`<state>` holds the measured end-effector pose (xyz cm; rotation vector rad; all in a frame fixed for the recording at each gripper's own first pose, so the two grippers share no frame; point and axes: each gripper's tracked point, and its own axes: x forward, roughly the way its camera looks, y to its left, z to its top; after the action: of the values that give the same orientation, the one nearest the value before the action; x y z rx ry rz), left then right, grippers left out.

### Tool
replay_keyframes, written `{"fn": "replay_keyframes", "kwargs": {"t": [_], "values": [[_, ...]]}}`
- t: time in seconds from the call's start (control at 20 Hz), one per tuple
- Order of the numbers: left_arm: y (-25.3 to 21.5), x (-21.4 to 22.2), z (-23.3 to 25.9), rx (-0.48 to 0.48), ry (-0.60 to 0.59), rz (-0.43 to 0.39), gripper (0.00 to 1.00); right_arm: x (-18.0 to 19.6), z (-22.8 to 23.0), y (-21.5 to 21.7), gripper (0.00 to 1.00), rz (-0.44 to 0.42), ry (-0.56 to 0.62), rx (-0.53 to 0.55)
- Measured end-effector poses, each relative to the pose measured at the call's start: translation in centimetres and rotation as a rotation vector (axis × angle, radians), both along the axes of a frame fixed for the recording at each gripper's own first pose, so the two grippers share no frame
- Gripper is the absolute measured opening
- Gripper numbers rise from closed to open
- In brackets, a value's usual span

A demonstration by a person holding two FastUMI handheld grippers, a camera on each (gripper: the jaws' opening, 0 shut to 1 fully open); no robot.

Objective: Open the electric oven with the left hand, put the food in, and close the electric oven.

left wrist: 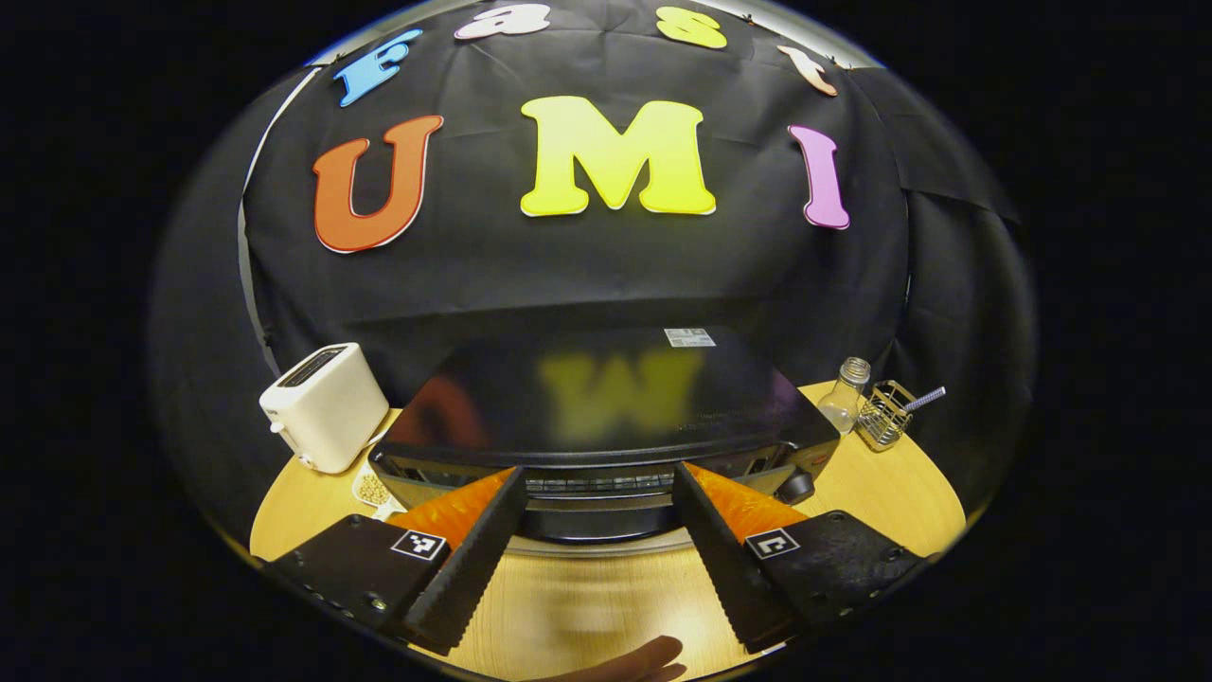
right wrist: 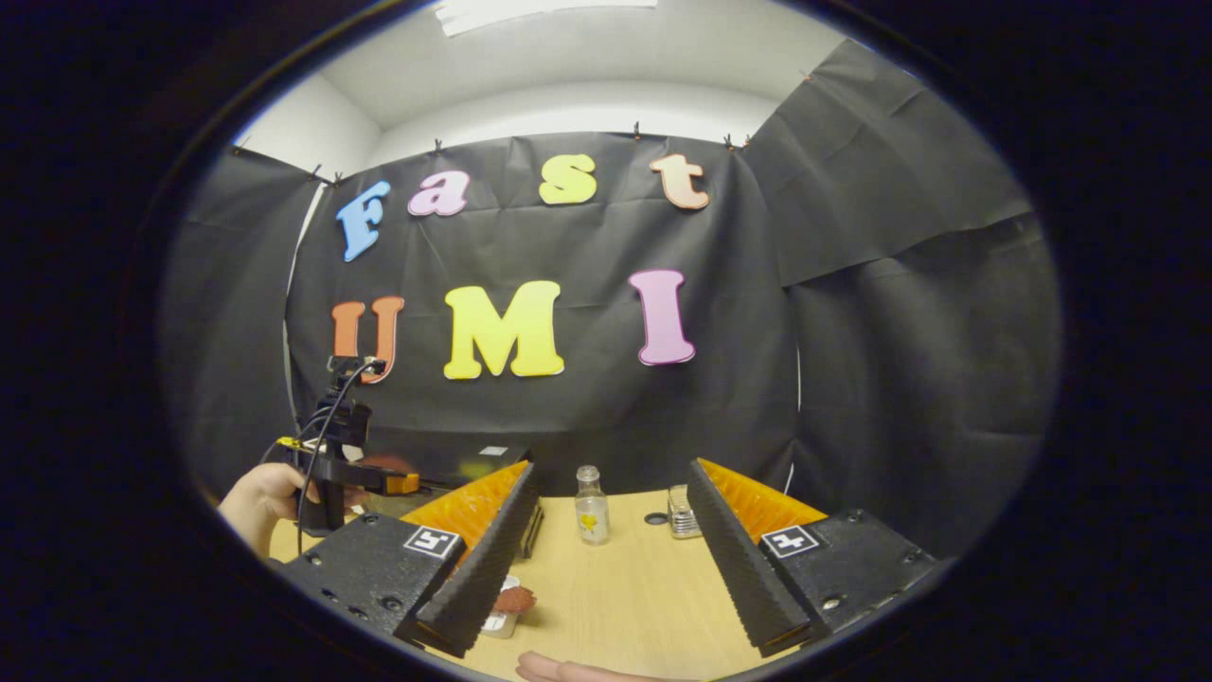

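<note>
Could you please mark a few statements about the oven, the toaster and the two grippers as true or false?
1. The left gripper has its jaws open in front of the electric oven. True.
2. The oven door hangs wide open. False: it looks closed.
3. A white toaster stands beside the oven. True.
4. The right gripper is clamped on the glass bottle. False: its jaws are open, the bottle beyond them.

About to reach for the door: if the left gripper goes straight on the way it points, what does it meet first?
Most likely the electric oven: its front edge sits straight ahead between the open left gripper's fingers, though depth is unclear.
</note>
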<state>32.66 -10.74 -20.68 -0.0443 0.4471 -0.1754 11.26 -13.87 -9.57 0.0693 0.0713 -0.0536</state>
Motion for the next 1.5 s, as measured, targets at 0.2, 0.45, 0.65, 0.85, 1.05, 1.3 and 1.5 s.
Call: {"fn": "replay_keyframes", "kwargs": {"t": [0.2, 0.45, 0.65, 0.85, 1.05, 1.3, 1.5], "values": [[0.3, -2.7, -0.7, -0.011, -0.035, -0.003, 0.99, -0.1, -1.0, 0.1, 0.98, 0.0, 0.026, -0.012], [0.3, -6.2, -2.3, -0.001, -0.026, 0.008, 0.99, 0.2, -2.3, 0.7, 1.0, 0.015, 0.051, -0.01], [0.3, -8.6, -4.5, 0.0, -0.014, 0.009, 0.99, 0.6, -3.3, 1.1, 1.0, 0.028, 0.076, -0.003], [0.5, -10.7, -6.7, 0.007, 0.002, 0.009, 0.99, 0.8, -4.4, 1.1, 1.0, 0.029, 0.105, 0.002], [0.3, -12.6, -9.7, 0.009, 0.053, 0.007, 0.99, 0.9, -4.9, 1.4, 1.0, 0.039, 0.119, 0.011], [0.4, -14.6, -14.9, 0.004, 0.156, 0.008, 0.95, 1.4, -6.3, 1.4, 1.0, 0.044, 0.163, 0.041], [0.1, -14.9, -15.3, -0.009, 0.152, 0.011, 0.95, 1.7, -7.8, 2.1, 0.98, 0.073, 0.217, 0.066]]}}
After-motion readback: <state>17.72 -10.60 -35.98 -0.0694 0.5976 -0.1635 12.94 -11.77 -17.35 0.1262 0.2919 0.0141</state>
